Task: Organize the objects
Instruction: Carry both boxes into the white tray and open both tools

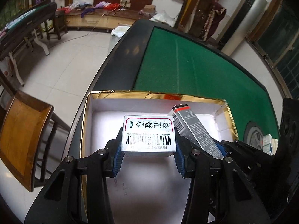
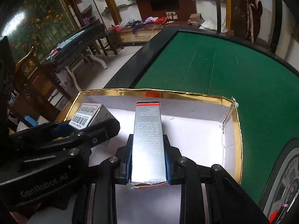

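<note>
both grippers are loaded and poised over the gold-rimmed cardboard box [image 1: 87,123] that sits at the near corner of the green felt table [image 1: 196,65]. the left gripper [image 1: 148,149] has its blue pads pressed against the two sides of a white medicine carton [image 1: 148,132] with a barcode and large chinese characters on its upper face. the right gripper [image 2: 148,160] is clamped the same way around a long silver carton [image 2: 148,140] with a red and black band at its far end, lying lengthwise along the fingers.

from where the cameras look, the box's white floor looks bare: i can see nothing lying loose in it. both cartons seem to be held above that floor, not resting on it, though the right one's height is hard to judge. the two sit close side by side, the silver carton angled just beside the medicine carton.

so i'd say the sorting is at an early to middle point: two items picked up and brought over the box, neither yet set down. some small boxes [image 1: 269,141] show near the table's control panel at the right edge, so more likely remains to be gathered. setting both down without the grippers bumping each other looks like the delicate part.
</note>
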A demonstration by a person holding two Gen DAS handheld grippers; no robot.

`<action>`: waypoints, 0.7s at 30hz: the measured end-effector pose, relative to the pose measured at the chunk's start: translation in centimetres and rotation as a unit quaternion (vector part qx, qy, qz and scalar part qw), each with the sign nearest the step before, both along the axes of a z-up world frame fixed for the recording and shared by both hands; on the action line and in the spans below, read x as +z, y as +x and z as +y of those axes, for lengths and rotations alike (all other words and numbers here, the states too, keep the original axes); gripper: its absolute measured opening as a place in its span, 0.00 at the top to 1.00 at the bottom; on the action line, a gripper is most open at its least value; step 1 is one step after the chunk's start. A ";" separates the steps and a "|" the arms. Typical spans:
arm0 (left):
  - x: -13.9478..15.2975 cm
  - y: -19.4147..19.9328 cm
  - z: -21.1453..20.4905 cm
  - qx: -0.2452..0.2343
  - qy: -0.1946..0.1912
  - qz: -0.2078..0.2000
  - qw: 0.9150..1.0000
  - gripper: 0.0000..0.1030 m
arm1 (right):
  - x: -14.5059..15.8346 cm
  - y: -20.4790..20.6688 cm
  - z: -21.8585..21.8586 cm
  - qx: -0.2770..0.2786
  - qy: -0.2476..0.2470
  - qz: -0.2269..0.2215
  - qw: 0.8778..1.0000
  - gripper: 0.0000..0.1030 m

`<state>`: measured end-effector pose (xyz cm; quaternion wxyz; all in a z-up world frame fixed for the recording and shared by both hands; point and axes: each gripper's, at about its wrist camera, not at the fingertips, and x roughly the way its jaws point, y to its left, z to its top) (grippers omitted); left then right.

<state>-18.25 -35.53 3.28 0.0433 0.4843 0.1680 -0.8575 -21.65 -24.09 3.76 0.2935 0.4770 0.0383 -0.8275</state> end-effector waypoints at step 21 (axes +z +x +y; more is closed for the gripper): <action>0.1 -0.3 -0.7 -0.011 0.000 0.013 1.000 0.49 | -0.5 -0.2 0.1 -0.004 0.001 -0.023 1.000 0.73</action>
